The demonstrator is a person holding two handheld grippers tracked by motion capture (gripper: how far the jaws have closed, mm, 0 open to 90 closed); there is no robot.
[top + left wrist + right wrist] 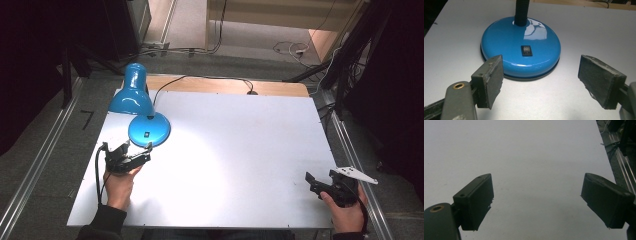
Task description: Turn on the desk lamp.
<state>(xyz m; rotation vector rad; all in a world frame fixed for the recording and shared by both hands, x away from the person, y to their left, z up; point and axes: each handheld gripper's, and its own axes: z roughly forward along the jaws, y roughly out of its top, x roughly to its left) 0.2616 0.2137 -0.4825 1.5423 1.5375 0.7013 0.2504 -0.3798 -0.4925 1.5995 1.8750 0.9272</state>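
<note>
The white table point(240, 150) carries a blue desk lamp point(520, 47), its base just ahead of the left gripper point(540, 80), whose jaws gape wide and empty. Reaching for the rocker switch point(526, 50) seems under way; next, advance and press. The right gripper point(536, 202), also spread empty, idles.

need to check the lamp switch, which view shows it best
The left gripper view: the switch sits close and sharp on the lamp base. The high view shows it as a tiny dark speck.
</note>
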